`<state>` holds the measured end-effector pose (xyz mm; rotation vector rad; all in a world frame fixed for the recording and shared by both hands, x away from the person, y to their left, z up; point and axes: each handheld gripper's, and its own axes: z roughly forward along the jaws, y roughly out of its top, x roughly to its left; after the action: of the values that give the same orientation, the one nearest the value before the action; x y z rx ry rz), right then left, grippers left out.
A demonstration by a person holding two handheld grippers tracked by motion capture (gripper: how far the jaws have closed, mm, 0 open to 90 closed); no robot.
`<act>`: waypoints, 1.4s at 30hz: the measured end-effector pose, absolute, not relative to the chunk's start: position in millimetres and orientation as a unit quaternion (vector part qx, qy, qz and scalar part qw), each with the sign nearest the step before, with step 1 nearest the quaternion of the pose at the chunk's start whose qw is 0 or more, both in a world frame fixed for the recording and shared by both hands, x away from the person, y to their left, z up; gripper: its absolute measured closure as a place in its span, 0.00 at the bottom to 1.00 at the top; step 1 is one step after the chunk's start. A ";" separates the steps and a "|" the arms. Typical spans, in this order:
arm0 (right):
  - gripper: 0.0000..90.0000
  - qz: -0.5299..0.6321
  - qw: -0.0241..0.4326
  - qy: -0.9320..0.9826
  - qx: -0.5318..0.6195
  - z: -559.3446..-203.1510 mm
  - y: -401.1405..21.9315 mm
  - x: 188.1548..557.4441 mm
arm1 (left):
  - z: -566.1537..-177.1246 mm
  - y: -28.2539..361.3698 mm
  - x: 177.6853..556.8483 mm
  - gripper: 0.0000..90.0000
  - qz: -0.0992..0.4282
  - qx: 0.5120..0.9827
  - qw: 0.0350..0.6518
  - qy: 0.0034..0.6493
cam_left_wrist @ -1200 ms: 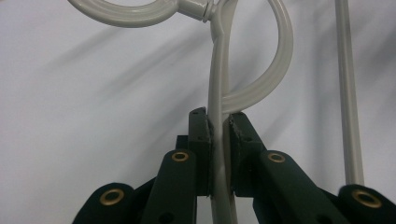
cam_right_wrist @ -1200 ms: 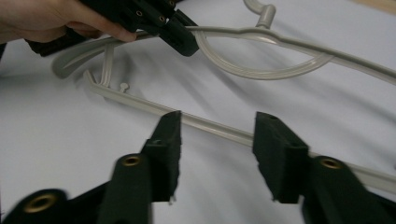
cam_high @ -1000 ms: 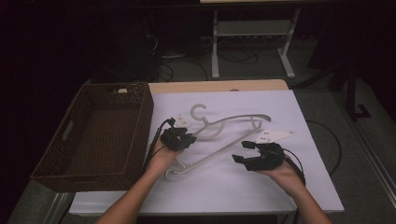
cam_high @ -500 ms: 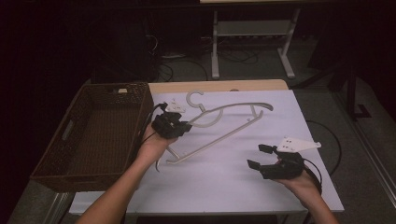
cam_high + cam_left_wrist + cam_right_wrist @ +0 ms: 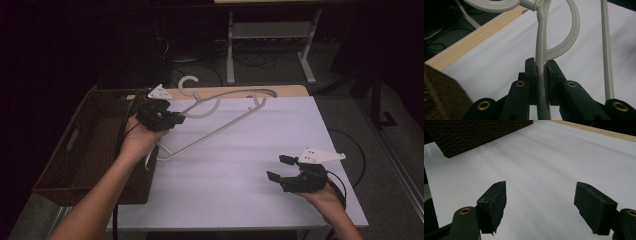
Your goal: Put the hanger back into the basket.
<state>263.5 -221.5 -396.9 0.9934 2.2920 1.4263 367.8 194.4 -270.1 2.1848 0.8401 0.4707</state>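
We see the left gripper (image 5: pixel 172 119) clamped on the hanger (image 5: pixel 227 117). The right gripper (image 5: pixel 279 168) gapes, nothing between. No writing legible to us.

A tabletop (image 5: pixel 240 150) covered in white (a strip of bare pale wood is left showing along its far edge) is seen. On its left part a dark woven basket (image 5: pixel 75 150) is set, overhanging the left edge.
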 end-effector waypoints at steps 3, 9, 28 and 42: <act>0.28 0.490 0.135 0.791 0.340 -397.3 -221.2 263.9 | -262.3 207.5 367.6 0.91 0.191 0.846 0.372 0.330; 0.28 0.487 0.134 0.792 0.344 -398.7 -220.6 264.2 | -250.4 237.0 366.3 0.91 0.208 0.839 0.366 0.345; 0.28 0.483 0.132 0.791 0.352 -400.3 -220.4 265.6 | -243.3 349.7 349.1 0.91 0.254 0.806 0.357 0.399; 0.28 0.482 0.130 0.790 0.357 -401.5 -220.3 267.2 | -272.2 428.0 342.4 0.91 0.277 0.786 0.327 0.445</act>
<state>267.2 -220.3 -401.5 1.0374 2.2940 1.4000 342.4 428.0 -272.2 2.0595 1.1668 0.7245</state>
